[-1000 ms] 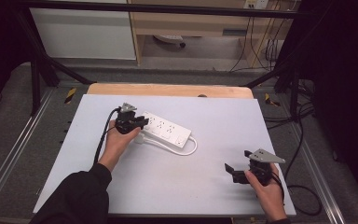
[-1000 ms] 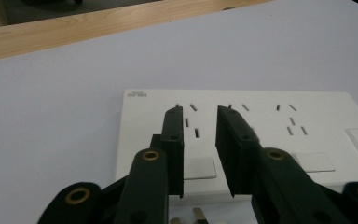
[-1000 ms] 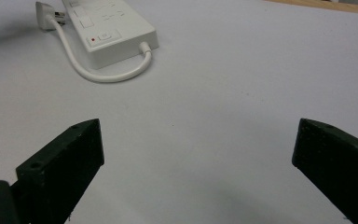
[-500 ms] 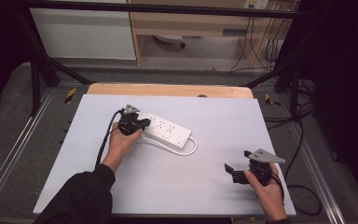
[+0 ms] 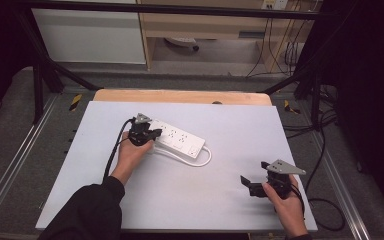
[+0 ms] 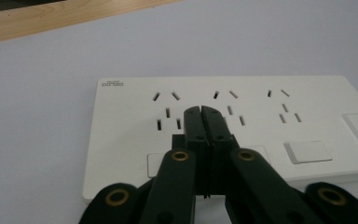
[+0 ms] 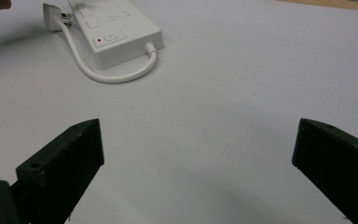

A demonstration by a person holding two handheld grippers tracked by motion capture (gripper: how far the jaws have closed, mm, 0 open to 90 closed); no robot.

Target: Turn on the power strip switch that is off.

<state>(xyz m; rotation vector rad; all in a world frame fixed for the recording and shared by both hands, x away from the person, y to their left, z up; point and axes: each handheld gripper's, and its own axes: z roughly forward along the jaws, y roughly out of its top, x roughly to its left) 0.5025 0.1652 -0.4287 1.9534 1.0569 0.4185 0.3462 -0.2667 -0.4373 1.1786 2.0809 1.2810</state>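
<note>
A white power strip [image 5: 180,140] lies slantwise on the white table [image 5: 230,130], left of the middle. Its short white cord [image 5: 206,159] loops from its right end back along its near side to a plug [image 7: 51,11]. My left gripper [image 5: 151,134] is shut, with its closed tips low over the socket holes at the left end of the strip [image 6: 261,107]. In the left gripper view my left gripper [image 6: 201,110] holds nothing. My right gripper [image 5: 248,184] stands open near the front right of the table, well apart from the strip [image 7: 121,32]. Nothing lies between its fingers [image 7: 70,154].
A wooden board edge [image 5: 180,96] runs along the table's far side. Metal rails [image 5: 15,165] flank the table. Cables [image 5: 325,200] trail on the floor at the right. The left gripper's black cable [image 5: 114,152] lies on the table beside the forearm.
My left gripper has shifted slightly to the right, further onto the power strip's left end. The right gripper has stayed still.
</note>
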